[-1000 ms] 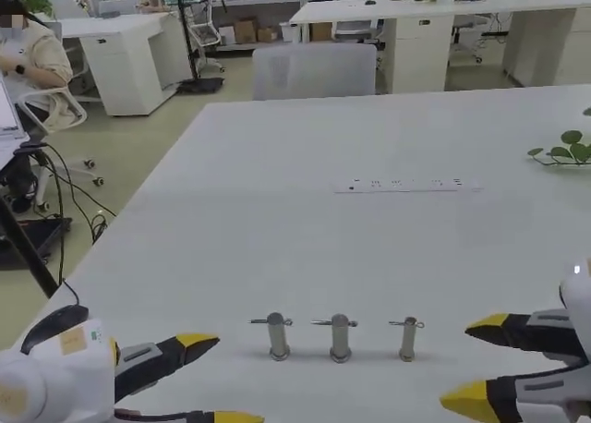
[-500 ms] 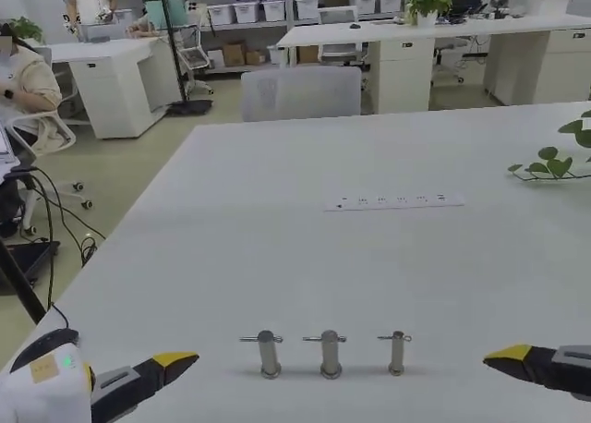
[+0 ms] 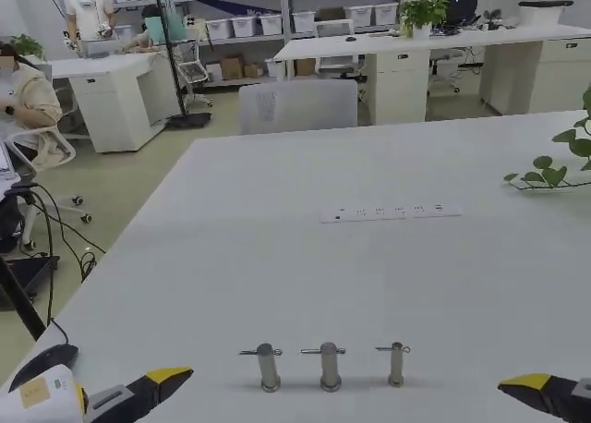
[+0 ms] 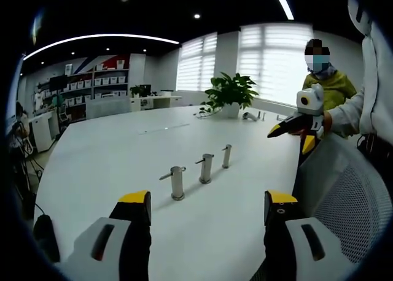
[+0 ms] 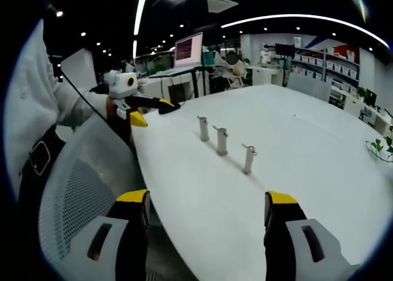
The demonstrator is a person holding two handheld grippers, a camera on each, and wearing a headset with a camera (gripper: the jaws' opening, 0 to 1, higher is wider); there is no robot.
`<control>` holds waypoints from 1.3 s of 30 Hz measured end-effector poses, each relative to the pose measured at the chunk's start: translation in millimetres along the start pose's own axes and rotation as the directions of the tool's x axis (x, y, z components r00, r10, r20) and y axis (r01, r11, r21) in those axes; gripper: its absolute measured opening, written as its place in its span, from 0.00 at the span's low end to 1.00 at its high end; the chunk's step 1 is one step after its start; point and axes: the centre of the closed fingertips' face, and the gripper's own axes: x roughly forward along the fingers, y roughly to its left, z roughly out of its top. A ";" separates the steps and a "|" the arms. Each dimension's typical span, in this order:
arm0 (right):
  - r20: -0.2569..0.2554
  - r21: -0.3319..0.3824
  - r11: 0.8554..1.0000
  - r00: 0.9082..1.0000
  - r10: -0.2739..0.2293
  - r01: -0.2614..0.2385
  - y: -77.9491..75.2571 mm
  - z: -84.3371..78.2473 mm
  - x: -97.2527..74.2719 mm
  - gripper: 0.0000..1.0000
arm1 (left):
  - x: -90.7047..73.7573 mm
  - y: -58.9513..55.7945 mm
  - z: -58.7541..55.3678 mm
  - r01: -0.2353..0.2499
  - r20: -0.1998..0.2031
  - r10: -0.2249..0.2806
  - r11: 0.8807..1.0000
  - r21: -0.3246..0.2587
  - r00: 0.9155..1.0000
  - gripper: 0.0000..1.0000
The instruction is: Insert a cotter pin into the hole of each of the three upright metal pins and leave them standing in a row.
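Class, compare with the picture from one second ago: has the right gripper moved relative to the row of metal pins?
Yes. In the head view the right gripper has drawn back rightward, away from the nearest metal pin; the gap has widened.

Three upright pins stand in a row on the worktop point(image 3: 277, 257), near its front edge and apart from one another: left pin point(image 3: 268, 367), middle pin point(image 3: 330, 366), right pin point(image 3: 396, 364). Cotter pins point(image 3: 251, 352) sit crosswise through their heads. The left gripper point(image 4: 206, 207) lies left of the row and the right gripper point(image 5: 206, 207) right of it, both nearer the front edge. A power strip point(image 3: 390, 212) lies well behind the row. A plant point(image 3: 554, 169) rests at the right edge. A chair point(image 3: 297, 104) stands behind the far edge.
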 end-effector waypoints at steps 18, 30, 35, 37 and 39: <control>0.004 0.001 1.000 1.000 -0.007 0.007 1.9 0.6 0.9 0.78 | -5.5 4.2 0.9 -0.024 0.025 0.025 0.999 -0.042 0.999 0.78; 0.003 0.001 1.000 1.000 -0.009 0.009 1.3 1.0 2.1 0.78 | -4.9 5.0 0.4 -0.019 0.017 0.019 0.999 -0.043 1.000 0.78; 0.004 0.002 1.000 1.000 -0.008 0.008 1.8 0.5 2.6 0.78 | -4.8 5.1 0.3 -0.020 0.015 0.021 0.999 -0.043 1.000 0.78; 0.002 0.002 1.000 1.000 -0.009 0.009 2.1 -0.3 3.0 0.78 | -4.9 5.4 0.3 -0.021 0.016 0.022 0.999 -0.045 1.000 0.78; 0.003 0.004 1.000 1.000 -0.011 0.011 1.9 -0.4 3.0 0.78 | -4.8 5.5 0.2 -0.023 0.015 0.023 0.999 -0.043 1.000 0.78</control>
